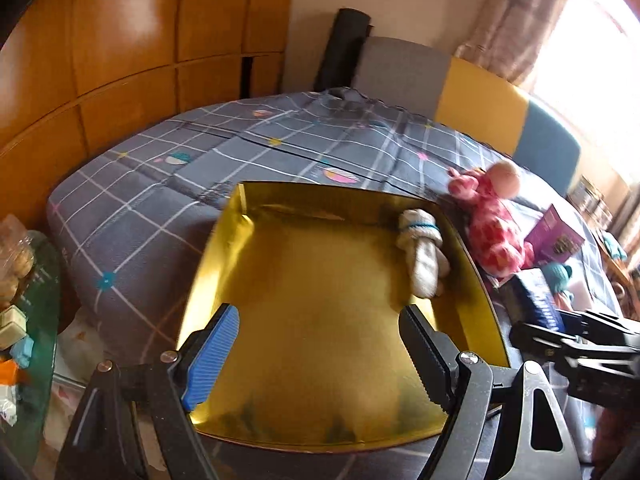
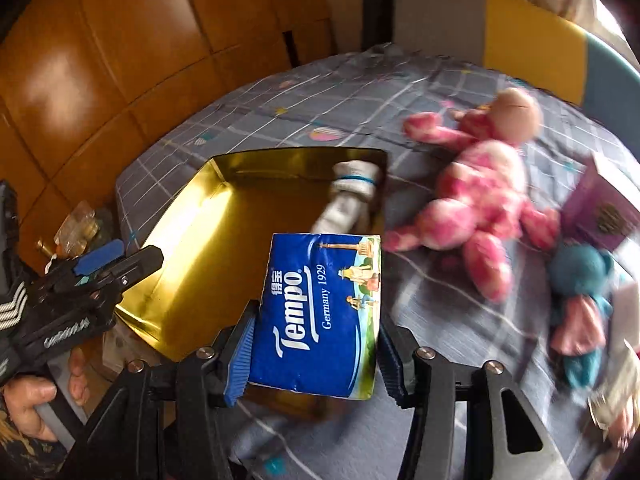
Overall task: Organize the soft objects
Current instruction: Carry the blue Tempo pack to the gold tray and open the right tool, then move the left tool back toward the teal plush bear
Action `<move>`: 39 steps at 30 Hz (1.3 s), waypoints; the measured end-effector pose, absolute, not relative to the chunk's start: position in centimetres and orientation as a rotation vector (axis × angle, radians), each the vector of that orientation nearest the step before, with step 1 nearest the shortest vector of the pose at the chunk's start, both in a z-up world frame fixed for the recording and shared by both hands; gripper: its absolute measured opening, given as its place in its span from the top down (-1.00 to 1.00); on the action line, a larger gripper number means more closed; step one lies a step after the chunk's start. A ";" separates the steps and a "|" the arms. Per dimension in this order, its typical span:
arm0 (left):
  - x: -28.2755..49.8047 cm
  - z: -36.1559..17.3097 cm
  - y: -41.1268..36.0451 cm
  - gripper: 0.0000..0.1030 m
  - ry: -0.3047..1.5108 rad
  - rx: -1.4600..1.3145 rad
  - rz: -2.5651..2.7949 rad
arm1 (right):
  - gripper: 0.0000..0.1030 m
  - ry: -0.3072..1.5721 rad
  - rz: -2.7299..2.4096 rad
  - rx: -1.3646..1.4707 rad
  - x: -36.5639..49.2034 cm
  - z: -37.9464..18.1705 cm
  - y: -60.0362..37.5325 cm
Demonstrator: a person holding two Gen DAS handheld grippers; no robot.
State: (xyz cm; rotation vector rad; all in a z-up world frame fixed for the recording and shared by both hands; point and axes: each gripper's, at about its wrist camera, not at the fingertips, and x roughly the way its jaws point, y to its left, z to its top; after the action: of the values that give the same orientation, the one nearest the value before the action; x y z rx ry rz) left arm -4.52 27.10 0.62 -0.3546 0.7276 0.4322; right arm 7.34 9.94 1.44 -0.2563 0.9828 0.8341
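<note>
A gold tray (image 1: 224, 256) lies on the bed; it also shows in the right wrist view (image 2: 224, 168). A rolled grey-white sock bundle (image 1: 424, 252) with a blue band lies in its far right corner, also in the right wrist view (image 2: 352, 196). My left gripper (image 1: 320, 356) is open and empty above the tray's near part. My right gripper (image 2: 316, 356) is shut on a blue Tempo tissue pack (image 2: 320, 312), held over the tray's near right edge. A pink plush doll (image 2: 476, 204) lies right of the tray, with a teal plush toy (image 2: 580, 280) nearer.
The bed has a grey checked cover (image 1: 160, 184). A purple box (image 2: 600, 208) lies by the pink doll. A wooden wardrobe (image 1: 120, 40) stands behind on the left. A glass side table (image 1: 24, 320) with small items is at the far left.
</note>
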 end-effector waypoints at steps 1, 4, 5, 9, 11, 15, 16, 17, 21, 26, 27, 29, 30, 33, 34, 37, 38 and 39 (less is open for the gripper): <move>-4.5 0.6 27.4 -0.61 0.727 -0.360 0.438 | -0.05 0.990 0.843 -0.276 7.6 1.1 11.0; -4.6 0.4 28.0 -0.61 0.729 -0.372 0.448 | -0.05 1.013 0.838 -0.340 8.3 -0.1 13.3; -4.5 0.3 28.2 -0.61 0.732 -0.374 0.446 | -0.05 1.031 0.826 -0.349 8.8 -0.7 13.9; -4.3 -0.2 28.2 -0.61 0.747 -0.371 0.435 | -0.06 1.071 0.789 -0.377 9.6 -2.5 15.1; -4.1 -0.4 28.0 -0.62 0.754 -0.365 0.437 | -0.10 1.084 0.790 -0.363 9.7 -3.1 15.0; -4.0 -0.6 27.6 -0.66 0.763 -0.355 0.432 | -0.22 1.080 0.802 -0.324 9.6 -3.2 14.5; -4.0 -0.7 27.4 -0.66 0.766 -0.353 0.430 | -0.26 1.075 0.803 -0.322 9.5 -3.1 14.0; -4.0 -0.7 27.3 -0.66 0.766 -0.352 0.427 | -0.27 1.065 0.796 -0.321 9.4 -3.0 13.9; -3.9 -0.5 26.7 -0.66 0.761 -0.334 0.417 | -0.27 1.017 0.785 -0.271 9.2 -2.1 12.8; -3.9 -0.1 25.8 -0.66 0.759 -0.315 0.399 | -0.28 0.943 0.746 -0.238 8.4 -0.4 11.0; -3.9 -0.1 25.5 -0.66 0.757 -0.310 0.395 | -0.28 0.928 0.737 -0.235 8.2 -0.1 10.6; -3.9 0.1 25.1 -0.66 0.756 -0.299 0.386 | -0.27 0.898 0.715 -0.234 7.7 0.5 9.7; -3.9 0.2 24.8 -0.66 0.755 -0.293 0.378 | -0.27 0.885 0.705 -0.236 7.5 0.9 9.3; -3.9 0.5 23.9 -0.66 0.751 -0.274 0.360 | -0.28 0.853 0.677 -0.239 7.1 1.6 7.9; -3.9 0.6 23.7 -0.66 0.752 -0.268 0.355 | -0.28 0.846 0.668 -0.235 6.9 1.8 7.5; -3.7 0.7 22.8 -0.66 0.756 -0.248 0.337 | -0.28 0.831 0.643 -0.224 6.6 2.1 6.0; -3.6 0.8 22.4 -0.66 0.756 -0.239 0.330 | -0.28 0.827 0.633 -0.220 6.6 2.2 5.4; -3.6 0.8 22.1 -0.66 0.757 -0.232 0.326 | -0.28 0.824 0.626 -0.213 6.5 2.3 4.9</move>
State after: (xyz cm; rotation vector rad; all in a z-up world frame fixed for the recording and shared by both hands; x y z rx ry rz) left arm -3.61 22.11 0.82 -0.2318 0.7572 0.3258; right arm 6.47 4.87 2.26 -0.2129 0.8237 0.6256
